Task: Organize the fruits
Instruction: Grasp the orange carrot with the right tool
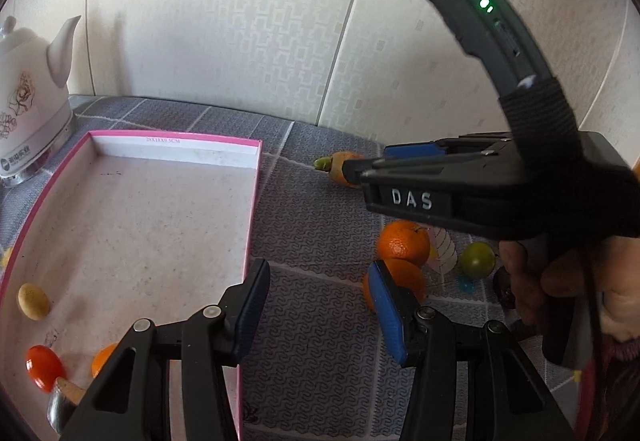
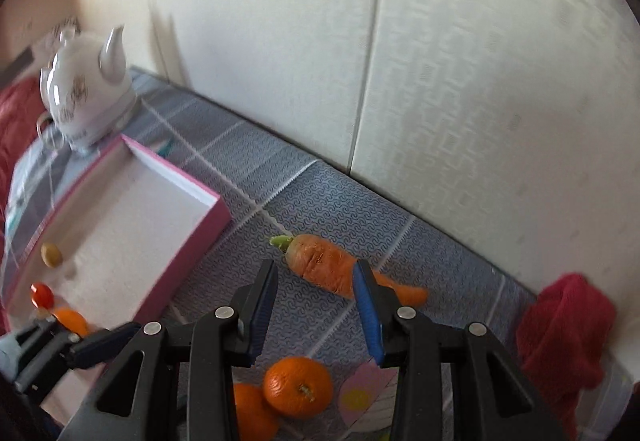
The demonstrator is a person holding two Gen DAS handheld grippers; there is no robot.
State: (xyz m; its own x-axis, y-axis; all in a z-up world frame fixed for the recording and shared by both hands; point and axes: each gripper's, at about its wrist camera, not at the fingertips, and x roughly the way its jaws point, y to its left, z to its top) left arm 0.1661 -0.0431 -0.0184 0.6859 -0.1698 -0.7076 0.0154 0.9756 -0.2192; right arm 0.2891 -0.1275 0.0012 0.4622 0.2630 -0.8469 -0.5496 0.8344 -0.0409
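Note:
A pink-rimmed box [image 1: 256, 177] lies on the patterned cloth and holds a yellow fruit [image 1: 33, 301], a red tomato [image 1: 43, 367] and an orange piece [image 1: 103, 357]. My left gripper [image 1: 316, 311] is open and empty above the box's right wall. Two oranges [image 1: 403, 243] and a green fruit [image 1: 477, 260] lie to its right. A carrot [image 2: 324, 267] lies on the cloth. My right gripper [image 2: 314, 315] is open and empty just in front of the carrot, above the oranges [image 2: 298, 387]. It also shows in the left wrist view [image 1: 352, 171], its tip at the carrot [image 1: 340, 161]. The box shows at left in the right wrist view [image 2: 184, 249].
A white kettle [image 1: 28, 97] stands behind the box at the far left, also seen in the right wrist view [image 2: 86, 97]. A tiled wall [image 1: 240, 21] backs the table. A red cloth [image 2: 564, 333] lies at the right. A pink paper card [image 2: 364, 397] lies beside the oranges.

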